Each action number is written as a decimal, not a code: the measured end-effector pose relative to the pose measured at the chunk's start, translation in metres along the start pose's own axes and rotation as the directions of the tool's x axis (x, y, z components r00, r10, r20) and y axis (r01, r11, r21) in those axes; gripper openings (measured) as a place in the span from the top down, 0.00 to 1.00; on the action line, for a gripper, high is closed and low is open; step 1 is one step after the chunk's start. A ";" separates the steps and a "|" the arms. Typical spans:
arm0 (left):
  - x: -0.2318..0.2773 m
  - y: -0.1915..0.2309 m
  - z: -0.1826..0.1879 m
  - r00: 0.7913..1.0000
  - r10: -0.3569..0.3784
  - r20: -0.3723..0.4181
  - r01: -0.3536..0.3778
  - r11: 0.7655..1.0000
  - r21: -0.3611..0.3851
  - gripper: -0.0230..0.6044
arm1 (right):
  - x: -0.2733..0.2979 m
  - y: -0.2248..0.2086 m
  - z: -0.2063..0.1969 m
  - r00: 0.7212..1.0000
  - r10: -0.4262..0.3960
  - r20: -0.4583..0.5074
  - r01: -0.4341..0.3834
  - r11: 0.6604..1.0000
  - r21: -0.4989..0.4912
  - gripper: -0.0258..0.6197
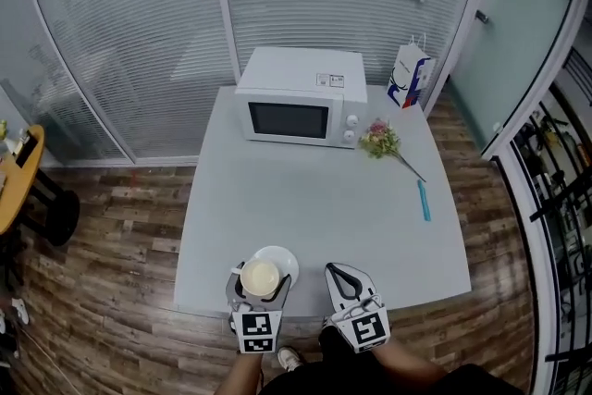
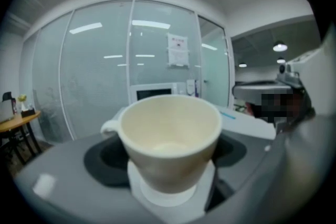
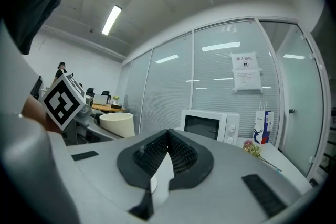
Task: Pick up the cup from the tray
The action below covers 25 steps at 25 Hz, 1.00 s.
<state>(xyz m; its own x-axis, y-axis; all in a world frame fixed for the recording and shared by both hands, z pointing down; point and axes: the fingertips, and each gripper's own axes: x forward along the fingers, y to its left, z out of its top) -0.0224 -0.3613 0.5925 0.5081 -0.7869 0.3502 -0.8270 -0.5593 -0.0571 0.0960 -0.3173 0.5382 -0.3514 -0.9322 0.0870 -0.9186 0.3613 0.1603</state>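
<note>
Gray table [image 1: 314,217] fills most of the head view, with a white microwave [image 1: 301,97] at its far side, door shut. To the microwave's right we note a white-and-blue paper bag [image 1: 410,76], then a small sprig of flowers [image 1: 381,140] lying on the tabletop, and nearer us a thin blue stick [image 1: 425,200]. At the near edge sits a round white tray [image 1: 285,257]. The cup [image 1: 260,277] is over the tray's near-left part, clamped between the jaws of the left gripper [image 1: 259,282]; we cannot tell whether its base touches the tray. In the left gripper view the cup [image 2: 170,136] is cream-colored, smooth, tapering toward the base, upright, empty, with a small handle on its left. The right gripper [image 1: 339,273] hangs beside it, over the table edge, jaws pressed together on nothing.
</note>
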 end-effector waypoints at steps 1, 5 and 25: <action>-0.006 0.000 0.004 1.000 0.000 0.011 0.000 1.000 0.004 0.26 | -0.002 0.002 0.005 1.000 -0.002 0.011 0.002 1.000 0.000 0.96; -0.024 -0.004 0.024 0.998 -0.011 0.059 0.010 1.000 0.025 0.26 | -0.007 0.007 0.028 0.999 -0.012 0.049 0.012 1.000 0.001 0.96; -0.071 -0.013 0.046 0.986 -0.029 0.163 0.024 0.999 0.035 0.26 | -0.024 0.043 0.062 0.995 -0.010 0.104 0.012 1.000 -0.023 0.96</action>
<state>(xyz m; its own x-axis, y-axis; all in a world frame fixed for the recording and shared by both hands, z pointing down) -0.0370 -0.3102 0.5257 0.5643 -0.8022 0.1950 -0.8058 -0.5866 -0.0813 0.0537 -0.2806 0.4818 -0.3593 -0.9331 -0.0169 -0.9183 0.3503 0.1844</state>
